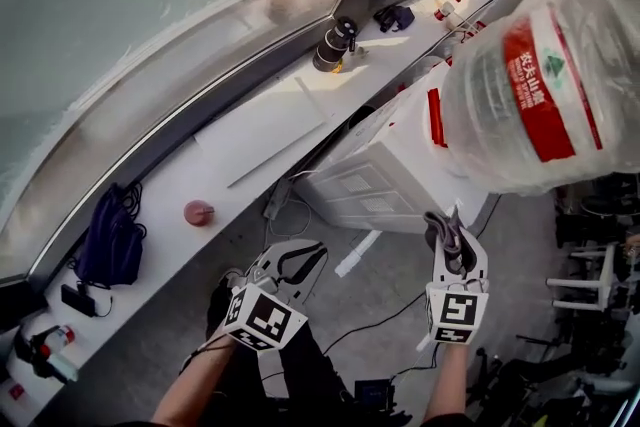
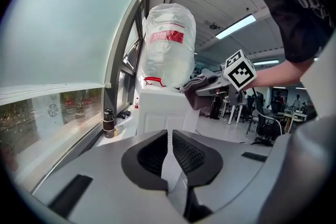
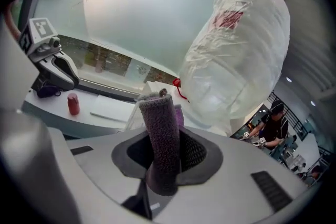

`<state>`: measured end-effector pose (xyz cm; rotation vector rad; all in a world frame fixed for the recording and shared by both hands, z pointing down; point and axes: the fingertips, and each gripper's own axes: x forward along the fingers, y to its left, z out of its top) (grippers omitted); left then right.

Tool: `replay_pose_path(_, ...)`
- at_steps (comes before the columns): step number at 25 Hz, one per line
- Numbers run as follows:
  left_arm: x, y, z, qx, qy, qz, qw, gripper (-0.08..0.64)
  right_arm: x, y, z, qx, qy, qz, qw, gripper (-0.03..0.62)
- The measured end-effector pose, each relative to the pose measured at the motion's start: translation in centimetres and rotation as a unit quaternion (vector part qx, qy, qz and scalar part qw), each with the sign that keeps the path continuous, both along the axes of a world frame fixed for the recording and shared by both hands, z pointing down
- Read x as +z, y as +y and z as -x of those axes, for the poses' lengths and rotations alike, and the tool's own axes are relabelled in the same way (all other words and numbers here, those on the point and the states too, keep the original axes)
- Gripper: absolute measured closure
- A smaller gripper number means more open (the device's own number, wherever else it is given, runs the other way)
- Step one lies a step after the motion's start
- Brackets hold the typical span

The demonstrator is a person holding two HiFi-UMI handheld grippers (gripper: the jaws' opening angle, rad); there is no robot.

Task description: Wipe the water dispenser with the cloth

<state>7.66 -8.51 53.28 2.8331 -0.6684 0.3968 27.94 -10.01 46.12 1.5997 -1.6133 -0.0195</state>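
Ahead of the right gripper (image 1: pixel 458 250) stands the dispenser (image 1: pixel 385 170), a white cabinet against the window ledge (image 1: pixel 240 140), with a plastic-wrapped bottle (image 1: pixel 545 65) upended on top; the gripper is near its front face but apart from it. Its jaws are clamped on the cloth (image 3: pixel 160 136), a dark purplish roll that stands up between them and runs out past the tips; its long axis follows the jaws, so the free end leads toward the dispenser. From the left gripper view, that end hangs just beside the dispenser's upper edge, below the bottle; whether it touches I cannot tell. The left gripper (image 1: pixel 300 260) sits lower and further left, well clear of the dispenser; its jaws are drawn almost together, only a thin slit between them, with nothing held. The right gripper is plainly the nearer and the one placed to wipe; I judge no stroke is under way, and the next move calls for pressing the cloth end onto the white surface, then dragging it across.
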Motion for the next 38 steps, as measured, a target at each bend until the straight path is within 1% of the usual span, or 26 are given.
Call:
replay_pose_path(2,-0.1,0.4,-0.6,0.005,0.001,0.000,1.0000,0.523,0.1,-0.4,-0.2,-0.010,-0.002,-0.001,1.000,0.486)
replay_pose_path(5,-0.1,0.8,-1.5,0.011,0.001,0.000,0.9999,0.523,1.9,-0.7,-0.4,-0.028,-0.002,0.008,1.000,0.486)
replay_pose_path(8,0.4,1.2,-2.0,0.016,-0.002,0.000,0.9999,0.523,3.6,-0.9,-1.3,-0.016,0.006,0.005,1.000,0.486)
replay_pose_path(11,1.3,1.3,-1.9,0.011,-0.006,0.006,0.9999,0.523,5.1,-1.0,-1.8,-0.004,-0.004,-0.003,1.000,0.486)
replay_pose_path(16,3.1,1.3,-1.6,-0.006,-0.012,0.019,0.9997,0.523,9.6,-1.0,-1.6,-0.002,-0.012,0.019,1.000,0.486)
replay_pose_path(21,5.2,1.0,-1.1,-0.026,-0.016,0.030,0.9991,0.523,15.5,-1.4,-1.7,0.014,-0.026,0.045,0.999,0.486)
replay_pose_path(24,6.5,1.1,-0.6,-0.041,-0.016,0.039,0.9983,0.523,19.1,-1.5,-1.8,0.024,-0.026,0.062,0.997,0.486)
replay_pose_path(31,9.8,1.0,0.0,-0.065,-0.018,0.046,0.9966,0.523,28.0,-2.2,-1.8,0.020,-0.007,0.099,0.995,0.486)
replay_pose_path(35,11.2,0.6,0.8,-0.079,-0.018,0.047,0.9956,0.523,33.3,-2.3,-1.7,0.024,0.007,0.130,0.991,0.486)
replay_pose_path(38,12.4,0.3,1.5,-0.082,-0.021,0.043,0.9955,0.523,37.3,-2.3,-2.1,0.034,0.019,0.155,0.987,0.486)
